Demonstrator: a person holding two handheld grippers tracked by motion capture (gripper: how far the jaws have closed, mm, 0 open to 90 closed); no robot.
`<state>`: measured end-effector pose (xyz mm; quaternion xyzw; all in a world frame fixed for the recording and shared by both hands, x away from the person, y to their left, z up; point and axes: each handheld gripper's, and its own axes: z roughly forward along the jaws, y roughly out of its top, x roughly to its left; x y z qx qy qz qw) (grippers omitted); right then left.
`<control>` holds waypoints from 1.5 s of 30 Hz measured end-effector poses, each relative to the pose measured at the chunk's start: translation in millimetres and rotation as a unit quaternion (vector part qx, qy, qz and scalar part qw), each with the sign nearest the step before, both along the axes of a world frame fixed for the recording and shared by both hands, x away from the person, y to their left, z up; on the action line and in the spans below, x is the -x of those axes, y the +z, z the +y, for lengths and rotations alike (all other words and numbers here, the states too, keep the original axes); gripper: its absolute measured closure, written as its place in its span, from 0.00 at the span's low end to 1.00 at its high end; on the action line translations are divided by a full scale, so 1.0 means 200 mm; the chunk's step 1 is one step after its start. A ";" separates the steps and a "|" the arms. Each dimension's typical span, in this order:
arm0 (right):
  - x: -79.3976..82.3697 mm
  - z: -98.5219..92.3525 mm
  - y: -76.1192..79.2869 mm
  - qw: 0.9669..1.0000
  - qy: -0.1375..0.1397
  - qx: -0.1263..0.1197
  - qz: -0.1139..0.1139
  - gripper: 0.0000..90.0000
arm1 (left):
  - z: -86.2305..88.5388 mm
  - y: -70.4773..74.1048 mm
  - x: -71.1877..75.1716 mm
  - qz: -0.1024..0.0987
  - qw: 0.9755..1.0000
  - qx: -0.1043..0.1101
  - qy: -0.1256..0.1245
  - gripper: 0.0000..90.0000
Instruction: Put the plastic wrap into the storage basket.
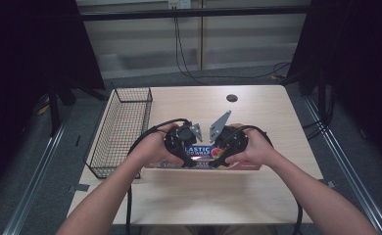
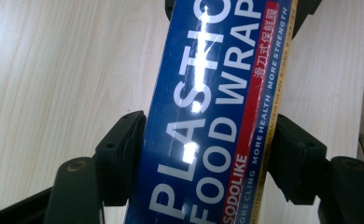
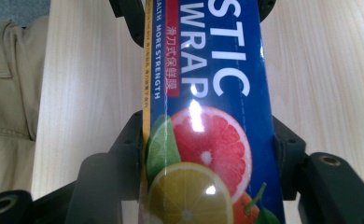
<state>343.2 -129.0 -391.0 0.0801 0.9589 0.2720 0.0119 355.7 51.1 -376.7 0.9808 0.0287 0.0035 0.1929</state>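
Two black hand-held grippers pinch one long blue cardboard box of plastic food wrap (image 1: 202, 157) lying on the pale wooden table (image 1: 257, 107): the left gripper (image 2: 203, 154) clamps its lettered end, the right gripper (image 3: 208, 154) its citrus-printed end; a black wire basket (image 1: 123, 128) stands beyond the left gripper's outer side

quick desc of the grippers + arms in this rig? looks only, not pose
Both the left gripper and right gripper are black handheld units, each topped by a grey three-cornered plate and trailing a black cable. Close up, the jaws are chunky matte black blocks with round screw holes behind them. The forearms are bare, no sleeves in sight; khaki clothing shows beside the table in the right gripper view.
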 end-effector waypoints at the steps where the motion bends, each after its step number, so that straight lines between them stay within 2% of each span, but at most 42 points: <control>1: 0.00 0.00 0.00 1.000 0.003 0.001 -0.004 0.49 | 0.00 0.00 0.00 -0.001 1.000 -0.003 -0.002 0.38; 4: 0.00 0.00 0.00 1.000 0.006 0.000 -0.009 0.49 | -0.01 0.01 0.01 -0.010 1.000 -0.013 -0.003 0.39; 5: 0.00 0.00 0.00 1.000 0.007 0.001 -0.008 0.49 | -0.02 0.01 0.01 -0.007 1.000 -0.019 -0.011 0.39; 6: 0.01 0.00 0.01 1.000 0.007 0.001 -0.008 0.49 | -0.03 0.00 0.02 -0.005 1.000 -0.012 0.005 0.40; 7: 0.01 0.00 0.01 1.000 0.008 0.001 -0.008 0.49 | -0.03 0.01 0.02 0.000 1.000 -0.019 -0.001 0.41; 9: 0.01 -0.01 0.01 1.000 0.014 0.001 -0.010 0.49 | -0.04 0.02 0.02 -0.006 0.999 -0.043 -0.017 0.44; 11: 0.02 -0.01 0.01 1.000 0.013 -0.003 -0.013 0.49 | -0.04 0.03 0.03 -0.003 0.999 -0.041 -0.015 0.45; 12: 0.01 -0.01 0.01 1.000 0.026 -0.001 -0.016 0.49 | -0.05 0.02 0.05 -0.001 0.999 -0.036 -0.004 0.45; 14: 0.02 -0.01 0.01 1.000 0.023 -0.006 -0.014 0.48 | -0.06 0.04 0.05 0.001 0.999 -0.052 -0.008 0.46; 15: 0.02 -0.01 0.01 1.000 0.027 -0.007 -0.013 0.48 | -0.06 0.03 0.06 0.002 0.999 -0.049 0.002 0.46; 16: 0.02 -0.02 0.01 0.999 0.037 -0.005 -0.017 0.48 | -0.07 0.04 0.07 0.001 0.998 -0.057 0.004 0.47; 18: 0.02 -0.02 0.00 0.999 0.038 -0.015 -0.009 0.48 | -0.07 0.04 0.07 0.011 0.998 -0.060 0.005 0.47; 19: 0.02 -0.02 0.00 0.999 0.040 -0.014 -0.005 0.47 | -0.08 0.04 0.08 0.007 0.998 -0.062 0.008 0.48; 20: 0.02 -0.03 0.00 0.999 0.040 -0.016 -0.005 0.47 | -0.08 0.05 0.09 0.015 0.998 -0.064 0.012 0.48; 21: 0.02 -0.03 0.00 0.999 0.045 -0.022 0.001 0.47 | -0.08 0.04 0.11 0.009 0.998 -0.050 0.032 0.48; 22: 0.03 -0.03 0.00 0.999 0.042 -0.024 0.001 0.47 | -0.08 0.06 0.09 0.008 0.997 -0.075 0.008 0.48; 23: 0.02 -0.03 -0.01 0.999 0.044 -0.030 -0.003 0.46 | -0.08 0.06 0.09 0.019 0.997 -0.073 0.010 0.48; 26: 0.02 -0.03 -0.01 0.998 0.048 -0.034 -0.001 0.45 | -0.08 0.06 0.10 0.007 0.997 -0.069 0.020 0.48; 27: 0.01 -0.03 -0.01 0.999 0.041 -0.036 0.002 0.44 | -0.08 0.07 0.09 0.025 0.997 -0.071 0.022 0.48; 28: 0.01 -0.03 -0.01 0.998 0.044 -0.035 0.000 0.42 | -0.08 0.06 0.10 0.010 0.997 -0.065 0.030 0.48; 29: 0.01 -0.04 -0.01 0.998 0.040 -0.041 0.001 0.40 | -0.08 0.07 0.10 0.017 0.997 -0.069 0.028 0.48; 30: 0.01 -0.05 0.00 0.998 0.032 -0.048 -0.001 0.35 | -0.08 0.06 0.09 0.026 0.997 -0.068 0.037 0.48; 31: 0.01 -0.05 0.00 0.998 0.032 -0.048 -0.001 0.35 | -0.08 0.06 0.09 0.027 0.997 -0.067 0.042 0.48; 32: 0.00 -0.05 0.00 0.998 0.035 -0.051 0.000 0.32 | -0.08 0.05 0.08 0.026 0.996 -0.075 0.035 0.49; 34: 0.01 -0.06 0.00 0.999 0.025 -0.048 -0.008 0.27 | -0.08 0.04 0.09 0.012 0.996 -0.075 0.047 0.49; 35: 0.01 -0.06 0.00 0.999 0.023 -0.045 -0.010 0.23 | -0.08 0.03 0.09 0.013 0.996 -0.076 0.052 0.49; 37: 0.01 -0.07 -0.01 0.999 0.017 -0.049 -0.008 0.18 | -0.07 0.03 0.08 0.026 0.995 -0.080 0.056 0.49; 38: 0.00 -0.08 -0.01 0.999 0.013 -0.048 -0.004 0.17 | -0.06 0.02 0.08 0.018 0.995 -0.081 0.061 0.49; 39: 0.00 -0.09 -0.02 0.999 0.007 -0.044 -0.005 0.16 | -0.06 0.01 0.08 0.024 0.994 -0.079 0.072 0.49; 40: 0.00 -0.10 -0.02 0.999 0.002 -0.050 -0.006 0.16 | -0.06 0.02 0.08 0.021 0.994 -0.082 0.069 0.49; 41: -0.01 -0.11 -0.02 0.999 -0.006 -0.054 -0.005 0.14 | -0.05 0.02 0.07 0.033 0.994 -0.082 0.072 0.49; 42: -0.01 -0.12 -0.02 0.998 -0.011 -0.053 -0.009 0.12 | -0.04 0.02 0.06 0.032 0.994 -0.085 0.068 0.49; 44: -0.03 -0.14 -0.01 0.997 -0.030 -0.064 -0.004 0.12 | -0.03 0.03 0.06 0.043 0.992 -0.081 0.085 0.49; 45: -0.03 -0.15 -0.01 0.997 -0.033 -0.067 -0.005 0.11 | -0.02 0.03 0.05 0.039 0.992 -0.079 0.088 0.49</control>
